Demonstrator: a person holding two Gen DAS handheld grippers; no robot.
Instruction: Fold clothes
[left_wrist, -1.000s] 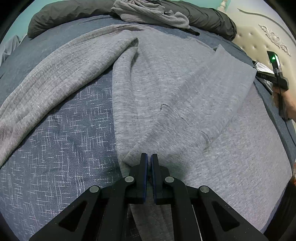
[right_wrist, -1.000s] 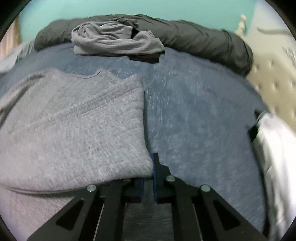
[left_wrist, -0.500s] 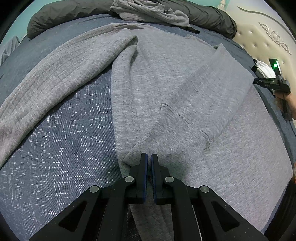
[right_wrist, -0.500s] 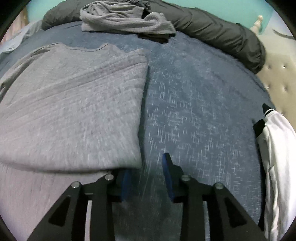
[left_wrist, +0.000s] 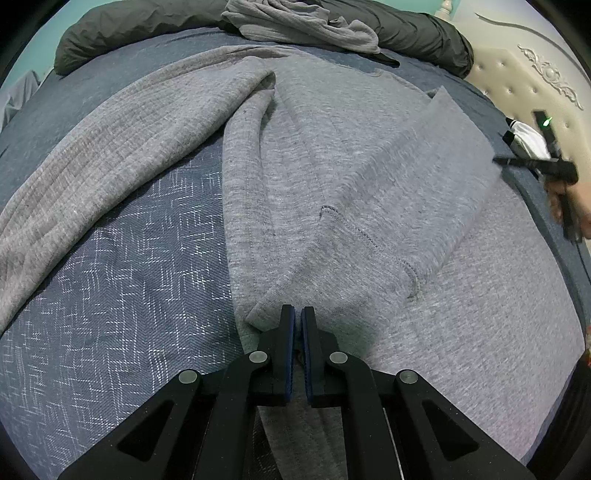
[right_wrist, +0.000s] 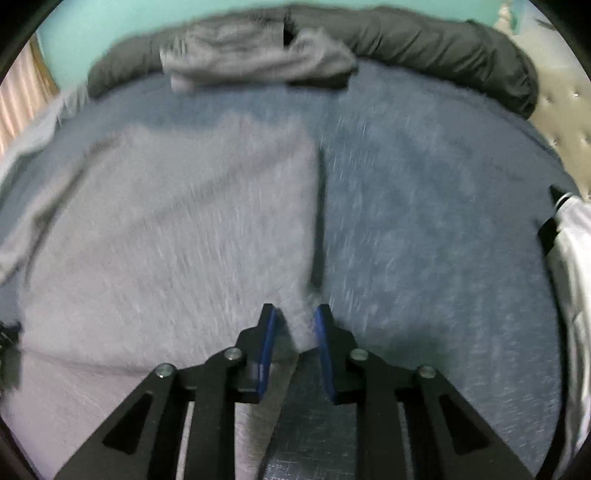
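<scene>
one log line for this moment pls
task: fold clothes | left gripper: shut on grey sweater | right gripper: closing around folded edge | surface: blue bedspread

Soft, even indoor light, rather dim, with no glare. The left wrist view is sharp; a faint shadow pools on the grey sweater (left_wrist: 332, 192) by the gripper tips. The right wrist view is smeared by motion blur throughout. Both bulge fisheye-wise, with black vignetted corners.

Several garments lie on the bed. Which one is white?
The white garment at the bed's right edge, beside the headboard. The spread sweater and the crumpled garment at the far end are both grey.
</scene>
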